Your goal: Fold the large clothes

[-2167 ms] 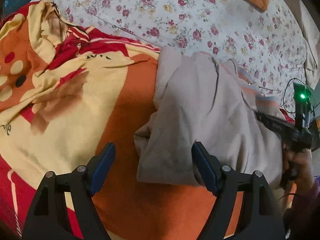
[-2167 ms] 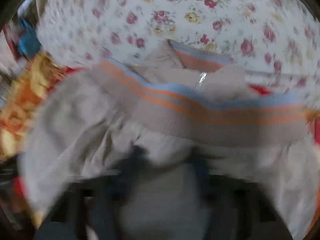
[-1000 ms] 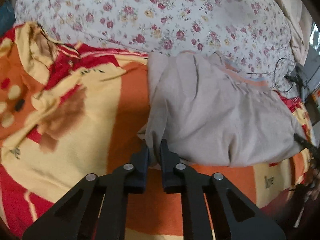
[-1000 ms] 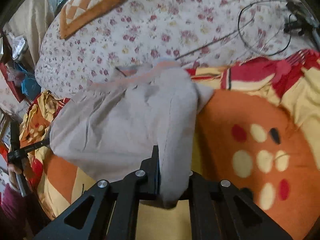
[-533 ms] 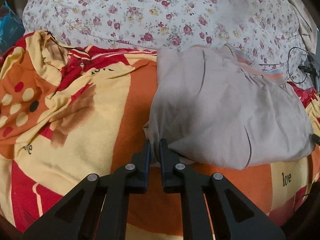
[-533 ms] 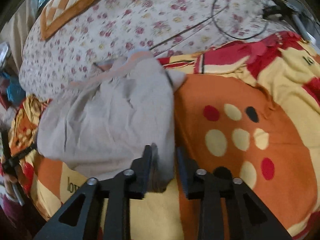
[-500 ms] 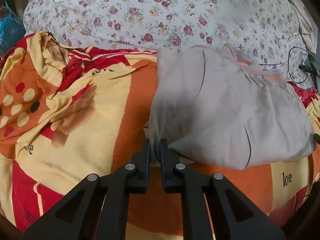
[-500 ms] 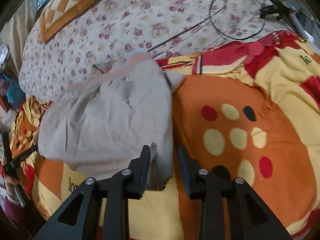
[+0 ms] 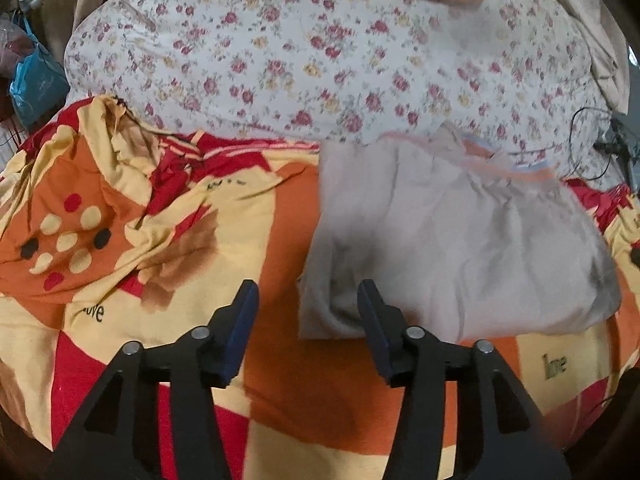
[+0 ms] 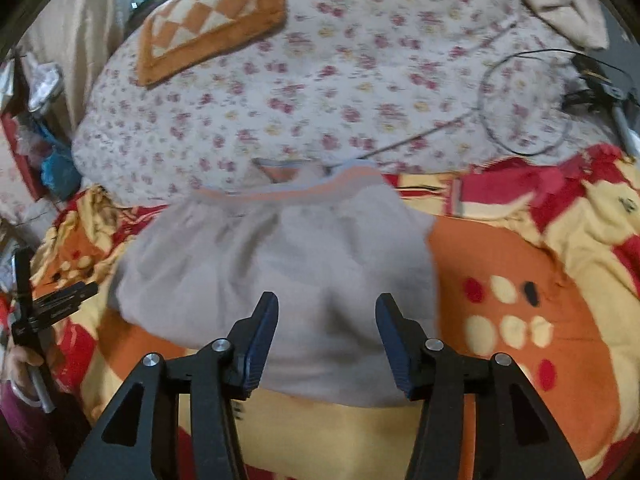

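The left gripper [image 9: 306,312] and right gripper [image 10: 326,322] are both pointing downward, their jaws having just been opening, standing apart now with nothing pinched between them.

It's a bed with an orange, red and yellow blanket [image 9: 288,380] across the lower frame. Folded grey garment [image 9: 452,248] sits on it, centre-right. Floral quilt [image 9: 320,60] fills the top, black cable [image 10: 520,120] looped upper right.
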The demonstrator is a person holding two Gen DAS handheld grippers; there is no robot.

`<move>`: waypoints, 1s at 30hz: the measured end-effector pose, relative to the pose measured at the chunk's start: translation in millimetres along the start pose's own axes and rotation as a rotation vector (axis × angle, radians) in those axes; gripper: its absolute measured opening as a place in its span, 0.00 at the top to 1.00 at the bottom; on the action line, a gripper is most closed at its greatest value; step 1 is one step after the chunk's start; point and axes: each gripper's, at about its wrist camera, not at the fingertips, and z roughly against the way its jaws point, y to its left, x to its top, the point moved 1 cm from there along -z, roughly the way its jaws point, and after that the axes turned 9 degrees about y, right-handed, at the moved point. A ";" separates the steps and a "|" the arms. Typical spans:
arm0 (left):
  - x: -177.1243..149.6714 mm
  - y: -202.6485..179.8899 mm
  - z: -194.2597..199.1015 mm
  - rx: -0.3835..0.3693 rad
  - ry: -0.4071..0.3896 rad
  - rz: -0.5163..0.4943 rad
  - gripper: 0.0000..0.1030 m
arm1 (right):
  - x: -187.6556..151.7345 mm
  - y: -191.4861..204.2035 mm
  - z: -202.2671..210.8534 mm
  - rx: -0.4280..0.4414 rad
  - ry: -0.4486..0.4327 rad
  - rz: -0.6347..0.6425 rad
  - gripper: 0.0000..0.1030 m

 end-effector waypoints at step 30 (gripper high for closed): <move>9.6 -35.0 -69.3 -0.044 0.038 0.101 0.27 | 39.9 96.9 -117.5 0.036 0.114 0.174 0.50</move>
